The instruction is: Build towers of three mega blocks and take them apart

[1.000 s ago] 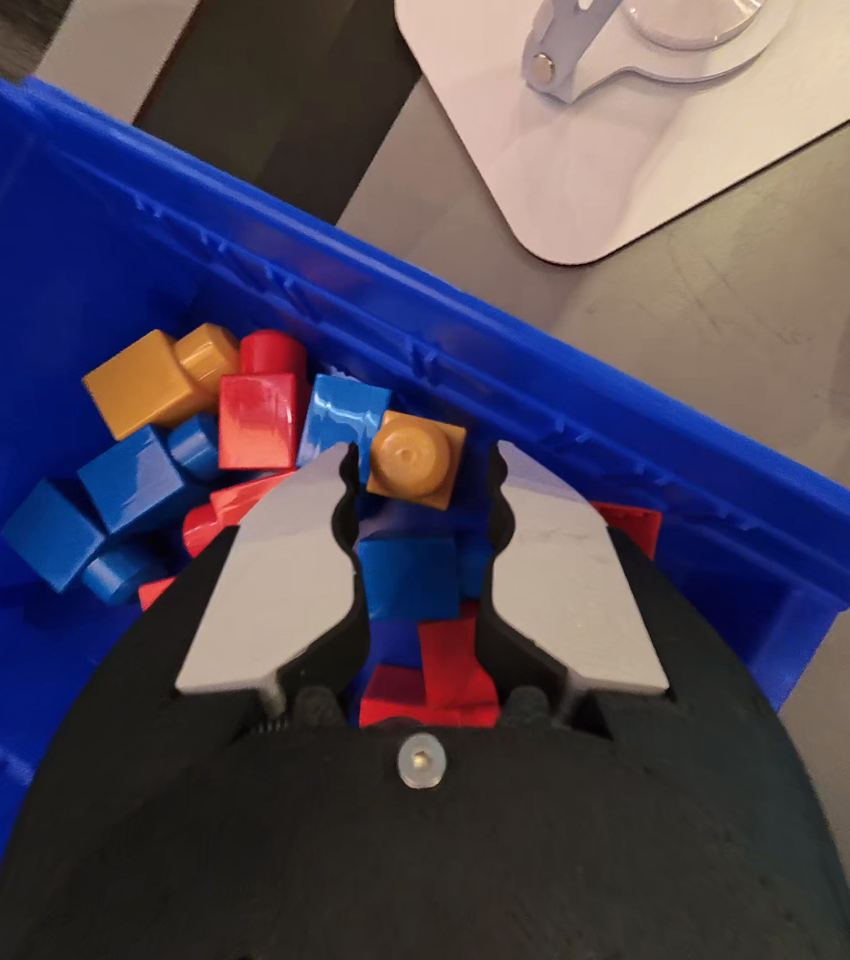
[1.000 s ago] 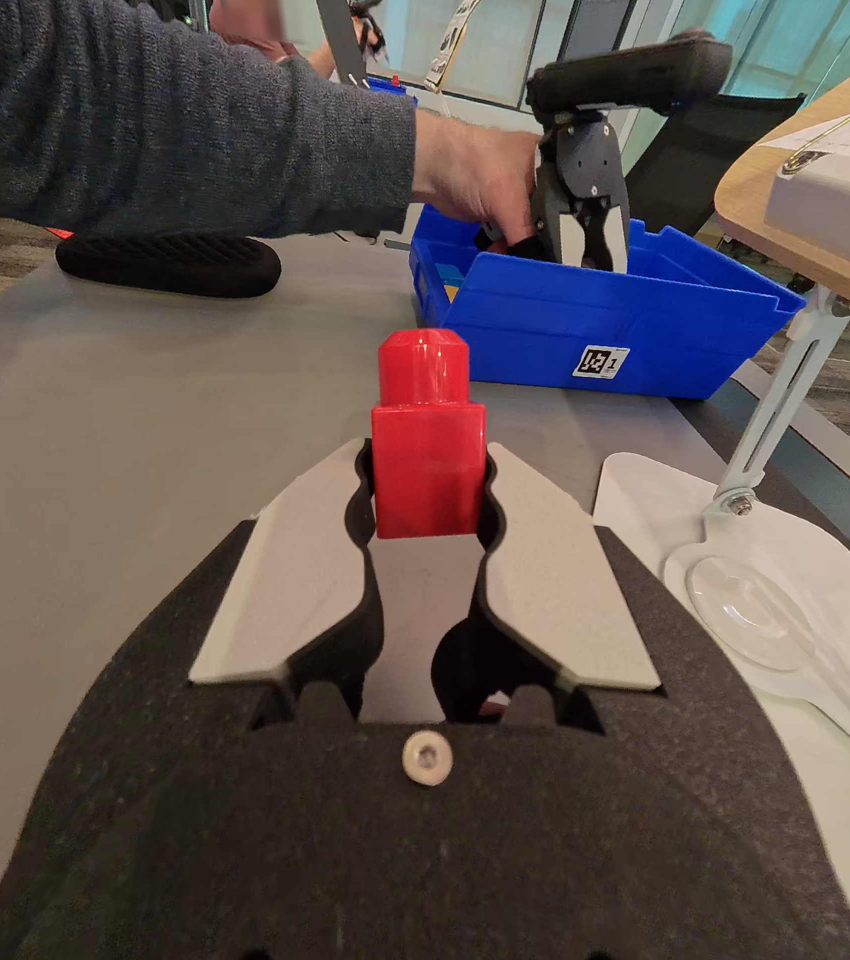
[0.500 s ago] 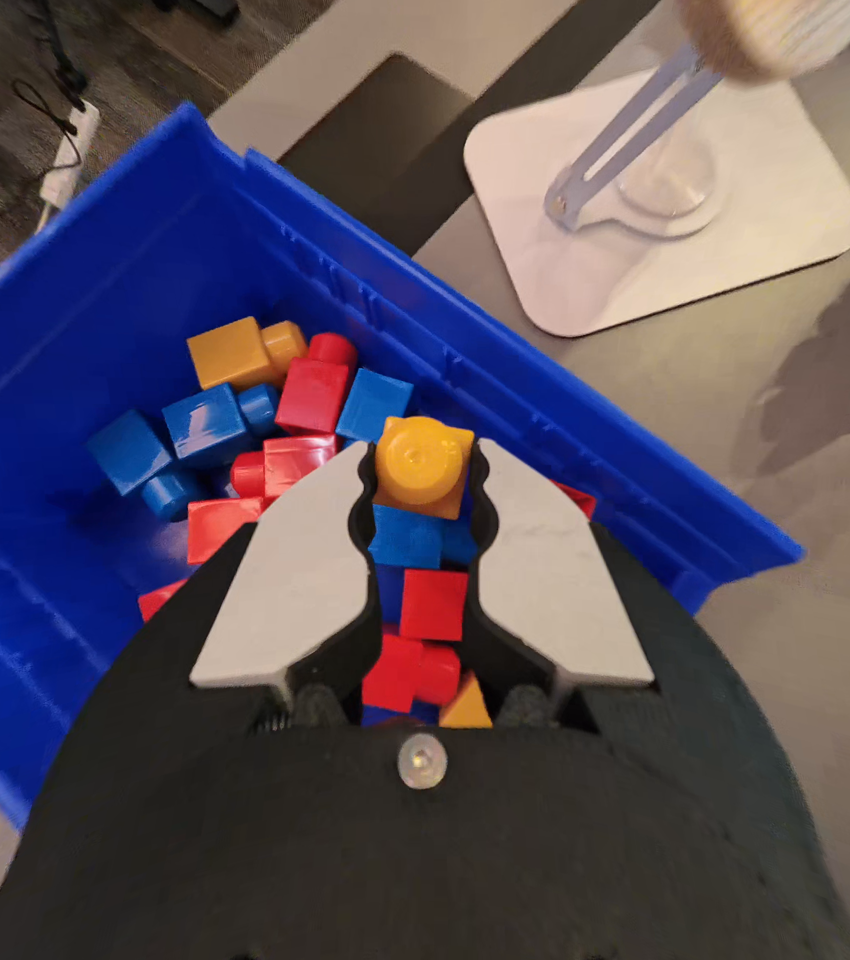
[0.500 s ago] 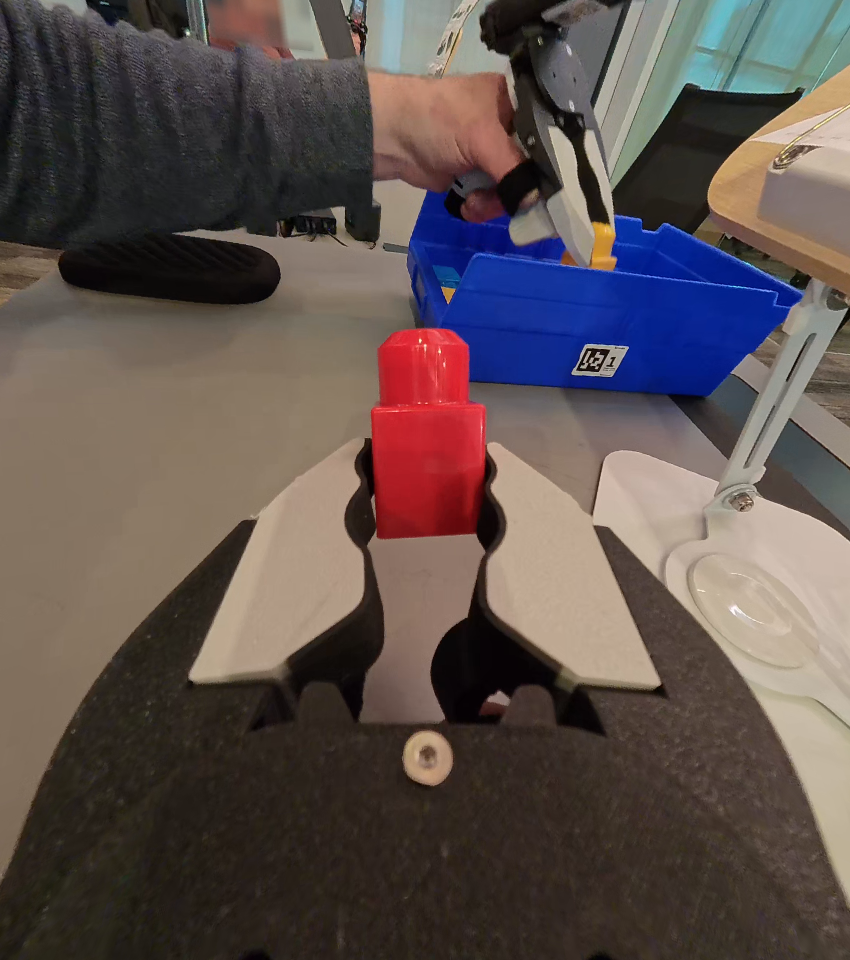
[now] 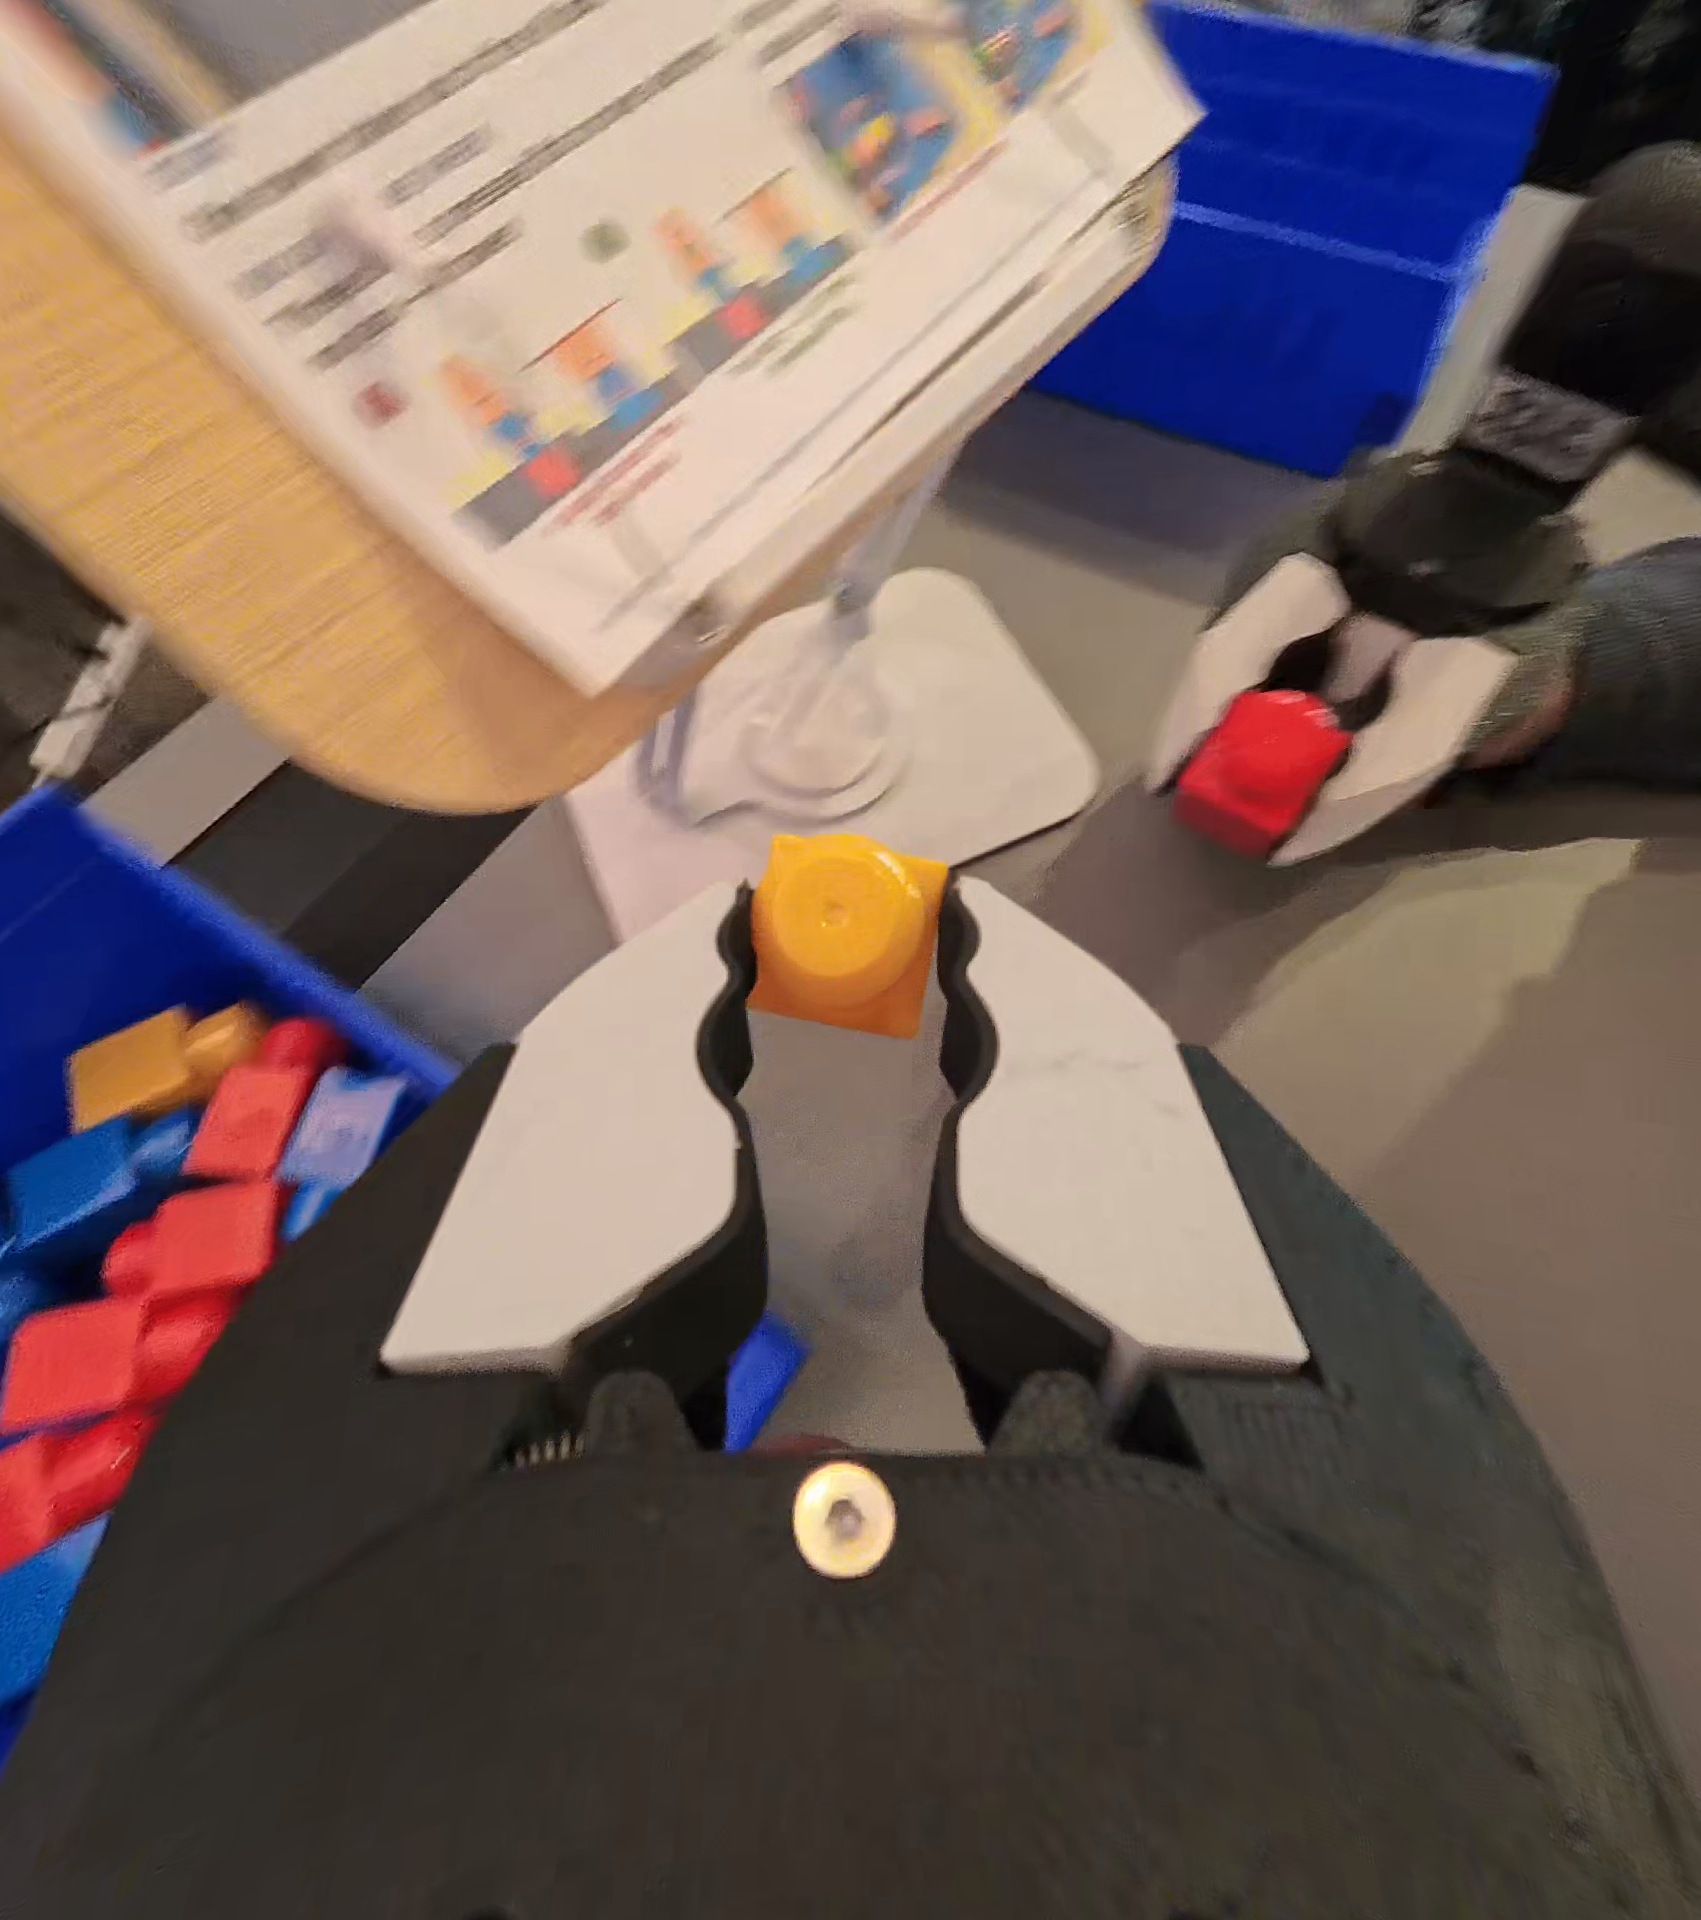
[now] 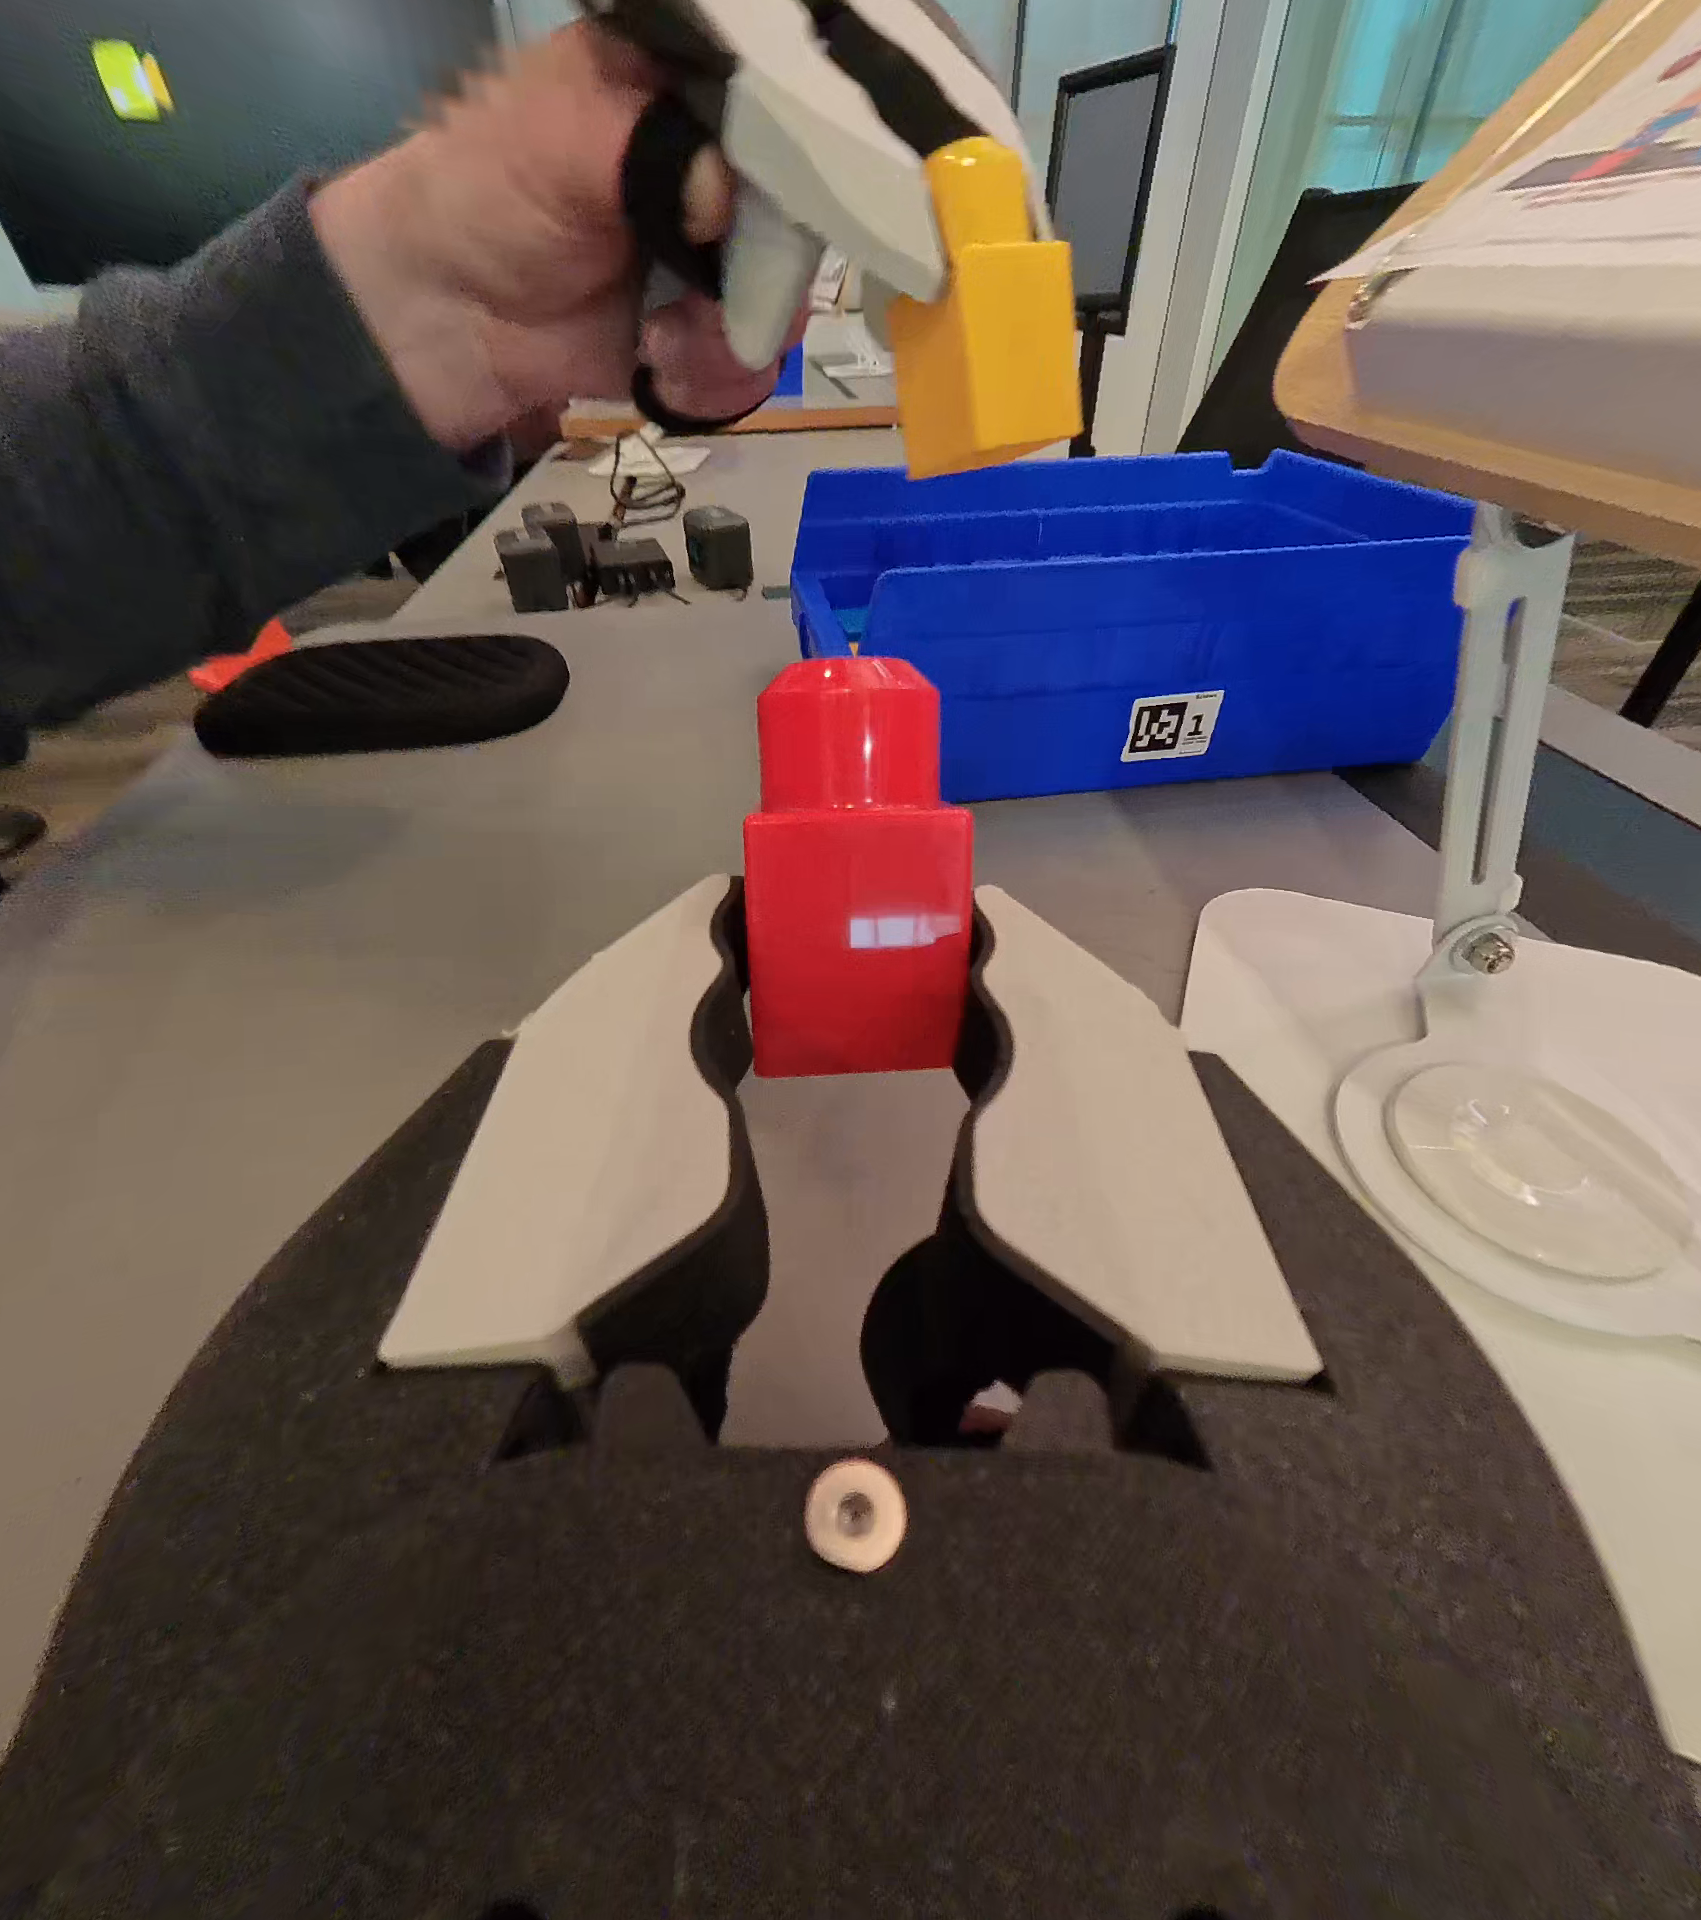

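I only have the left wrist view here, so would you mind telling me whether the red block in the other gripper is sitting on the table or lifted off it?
Observer: The red block stands upright on the grey table, stud up, clamped at its base by the right gripper.
Operator: Thank you. How does my yellow block sit in the left gripper?
Observer: The yellow block hangs in the air with its stud held between the fingers of the left gripper, open base pointing down, slightly tilted.
Operator: Is it above the red block already?
Observer: Not yet, it seems; it shows above the blue bin, up and to the right of the red block.
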`<state>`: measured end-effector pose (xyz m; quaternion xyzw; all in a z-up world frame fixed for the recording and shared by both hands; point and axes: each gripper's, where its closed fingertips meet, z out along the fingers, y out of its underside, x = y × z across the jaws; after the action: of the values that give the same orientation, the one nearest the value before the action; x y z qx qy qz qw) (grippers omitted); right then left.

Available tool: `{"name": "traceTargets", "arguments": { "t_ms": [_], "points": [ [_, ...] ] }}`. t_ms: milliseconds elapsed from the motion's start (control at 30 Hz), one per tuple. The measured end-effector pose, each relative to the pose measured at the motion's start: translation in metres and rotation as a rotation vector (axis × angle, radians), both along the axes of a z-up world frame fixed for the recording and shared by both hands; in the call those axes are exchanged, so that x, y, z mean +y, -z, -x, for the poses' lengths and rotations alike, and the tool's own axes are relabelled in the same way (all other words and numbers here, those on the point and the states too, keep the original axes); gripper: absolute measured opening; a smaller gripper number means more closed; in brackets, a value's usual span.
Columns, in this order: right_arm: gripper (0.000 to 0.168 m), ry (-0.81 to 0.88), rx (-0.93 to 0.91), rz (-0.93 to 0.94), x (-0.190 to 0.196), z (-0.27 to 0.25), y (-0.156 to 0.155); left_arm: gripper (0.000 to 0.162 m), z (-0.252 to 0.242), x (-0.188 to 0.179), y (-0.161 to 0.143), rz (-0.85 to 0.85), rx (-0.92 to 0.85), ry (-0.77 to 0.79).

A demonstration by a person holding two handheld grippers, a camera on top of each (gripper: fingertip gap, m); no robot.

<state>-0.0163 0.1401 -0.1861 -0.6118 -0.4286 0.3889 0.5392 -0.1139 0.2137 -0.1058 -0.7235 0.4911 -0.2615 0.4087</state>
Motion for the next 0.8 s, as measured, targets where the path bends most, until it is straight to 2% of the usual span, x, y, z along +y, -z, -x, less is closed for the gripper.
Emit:
{"name": "traceTargets", "arguments": {
  "t_ms": [133,300,600,800],
  "points": [
    [0.036,-0.006,0.096,0.071,0.005,-0.009,-0.008,0.033,-0.05,-0.035,-0.005,0.019,-0.053,0.1],
    [0.036,-0.026,0.16,0.117,0.007,-0.014,-0.013,0.033,-0.093,-0.048,-0.003,0.022,-0.086,0.152],
    [0.036,-0.032,0.179,0.13,0.008,-0.016,-0.015,0.033,-0.121,-0.054,-0.005,0.088,-0.152,0.201],
    [0.036,-0.038,0.176,0.133,0.008,-0.015,-0.015,0.032,-0.125,-0.059,0.007,0.11,-0.1,0.255]
  ]
}}
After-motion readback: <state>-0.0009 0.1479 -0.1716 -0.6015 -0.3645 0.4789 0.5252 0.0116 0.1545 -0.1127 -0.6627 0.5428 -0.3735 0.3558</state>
